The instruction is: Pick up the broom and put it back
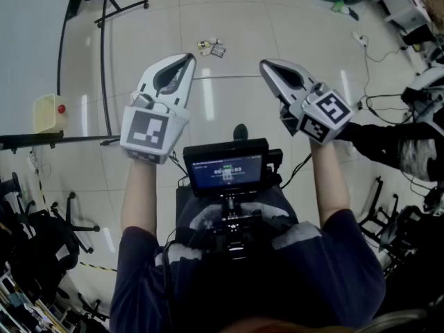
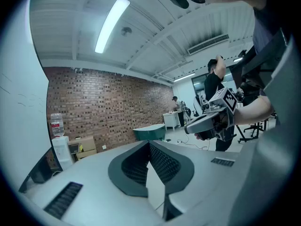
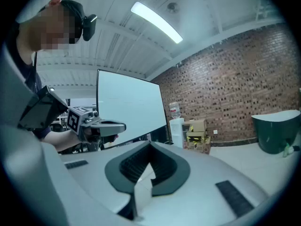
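Holding both arms out ahead, the person has the white-shelled left claw (image 1: 186, 60) and the white-shelled right claw (image 1: 266, 65) pressed together, with nothing between the dark ribbed pads of either. Long-handled broom: in no view. Cannot say where it lies or where it belongs.

Risks, as I judge them:
- Search comes first. With the broom unsighted, a turn on the spot could carry feet into the black cables (image 1: 388, 106) trailing at the right edge of the pale tiled floor (image 1: 243, 19), or into the thin black tubular stand (image 1: 104, 54) at its left.
- Both claws must spread before a handle fits. A reach with them closed would only knock the broom away.
- A long handle swings wide. A bystander in dark clothes (image 2: 214, 86) stands just beyond the right claw, and a careless lift could catch that person.
- Small scattered paper scraps (image 1: 211, 47) lie on the floor ahead. Slip hazard, minor.

Views compared:
- Head view alone gives the floor: scraps, cables, stand, and a pale yellow box with a red knob (image 1: 48, 112) near the left edge.
- Left gripper view shows the bystander upright.
- Right gripper view alone gives a big white board (image 3: 129, 109) and stacked brown cardboard boxes (image 3: 197, 128).
- Both gripper views share the red brick wall (image 2: 94, 107) and a dark green tub (image 2: 149, 132), and each shows its own pads meeting.
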Tool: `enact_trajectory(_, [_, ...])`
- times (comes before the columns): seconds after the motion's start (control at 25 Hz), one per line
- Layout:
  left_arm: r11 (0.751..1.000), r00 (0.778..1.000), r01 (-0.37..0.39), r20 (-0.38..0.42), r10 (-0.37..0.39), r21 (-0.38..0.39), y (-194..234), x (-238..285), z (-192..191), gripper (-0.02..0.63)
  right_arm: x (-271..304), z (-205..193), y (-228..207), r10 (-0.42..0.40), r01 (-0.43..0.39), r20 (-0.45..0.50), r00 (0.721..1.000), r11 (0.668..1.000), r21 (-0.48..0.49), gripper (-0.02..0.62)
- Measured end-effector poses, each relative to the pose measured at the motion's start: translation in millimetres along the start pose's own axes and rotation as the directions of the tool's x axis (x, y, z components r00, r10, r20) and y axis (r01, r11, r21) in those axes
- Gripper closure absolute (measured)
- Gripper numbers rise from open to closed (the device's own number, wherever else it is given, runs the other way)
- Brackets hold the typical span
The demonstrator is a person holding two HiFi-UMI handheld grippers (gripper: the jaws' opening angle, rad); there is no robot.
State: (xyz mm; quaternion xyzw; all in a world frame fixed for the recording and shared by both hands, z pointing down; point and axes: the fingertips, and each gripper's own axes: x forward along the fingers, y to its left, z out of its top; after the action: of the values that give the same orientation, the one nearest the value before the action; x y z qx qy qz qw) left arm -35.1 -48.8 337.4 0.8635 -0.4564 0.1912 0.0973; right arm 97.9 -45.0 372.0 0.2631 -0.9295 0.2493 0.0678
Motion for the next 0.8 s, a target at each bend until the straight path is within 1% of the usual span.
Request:
enact_trajectory(0.16, [0.998, 0.999, -0.044, 0.009, 0.044, 0.033, 3, 29, 15, 0.606, 17, 9, -29, 0.067, -0.066, 0.008, 0.998, 0.997, -0.026, 0.583])
enact_trajectory(0.24, [0.996, 0.998, -0.069, -0.003, 0.069, 0.048, 10, 46, 17, 0.606, 27, 11, -47, 0.091, -0.091, -0.002, 0.996, 0.995, -0.029, 0.583])
enact_trajectory(0.4, [0.993, 0.989, -0.106, -0.096, 0.11, 0.047, 22, 75, -2, 0.606, 47, -7, -88, 0.117, -0.116, -0.034, 0.993, 0.993, 0.034, 0.583])
enact_trajectory(0.48, [0.99, 0.984, -0.13, -0.116, 0.135, 0.051, 27, 82, -7, 0.606, 54, -7, -101, 0.133, -0.131, -0.045, 0.99, 0.991, 0.035, 0.583])
enact_trajectory(0.64, [0.985, 0.978, -0.163, -0.124, 0.17, 0.061, 41, 79, -5, 0.606, 71, 2, -101, 0.178, -0.176, -0.026, 0.984, 0.983, 0.051, 0.583])
enact_trajectory(0.72, [0.985, 0.977, -0.161, -0.133, 0.169, 0.068, 46, 75, 0, 0.606, 76, 11, -95, 0.184, -0.182, -0.039, 0.982, 0.982, 0.048, 0.583])
enact_trajectory(0.8, [0.986, 0.977, -0.145, -0.144, 0.156, 0.086, 44, 63, 2, 0.606, 71, 18, -78, 0.177, -0.175, -0.052, 0.983, 0.983, 0.048, 0.583])
